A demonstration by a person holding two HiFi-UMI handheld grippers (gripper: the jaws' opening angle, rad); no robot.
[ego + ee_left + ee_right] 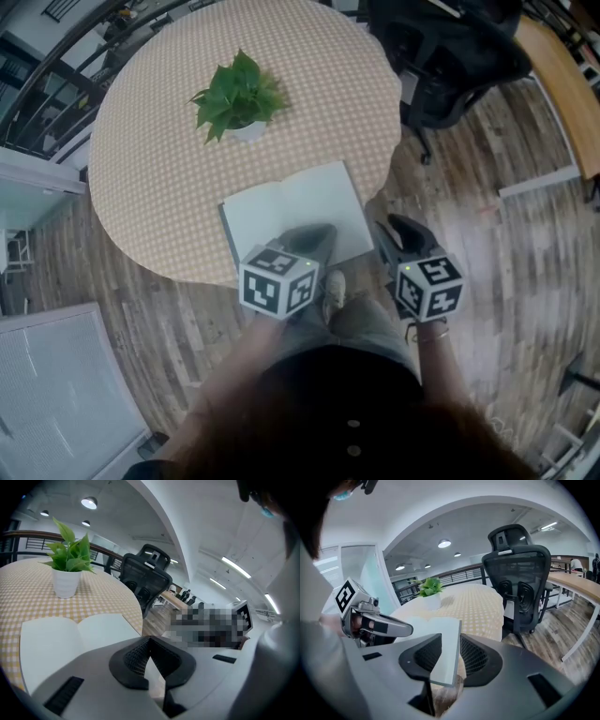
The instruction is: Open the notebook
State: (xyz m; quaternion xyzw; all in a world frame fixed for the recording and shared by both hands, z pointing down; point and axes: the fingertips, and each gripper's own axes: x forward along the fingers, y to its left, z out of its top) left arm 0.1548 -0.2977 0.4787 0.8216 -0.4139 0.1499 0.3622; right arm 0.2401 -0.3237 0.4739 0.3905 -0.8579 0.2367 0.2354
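Observation:
The notebook point(291, 211) lies open with blank white pages up, on the near edge of the round checked table point(169, 178). Its near right corner reaches past the rim. My left gripper point(323, 232) hovers over the notebook's near edge. In the left gripper view its tips point(150, 640) meet, and nothing shows between them; the open pages point(61, 634) lie ahead and to the left. My right gripper point(398, 227) is at the notebook's right edge. Its jaws point(451, 637) stand apart with the notebook's corner point(446, 660) in the gap, and the pads do not press on it.
A potted green plant point(236, 94) stands behind the notebook on the table. A black office chair point(450, 56) is at the table's far right, with a wooden desk point(562, 84) beyond it. The person's legs and shoe point(335, 286) are below the table edge, over wooden floor.

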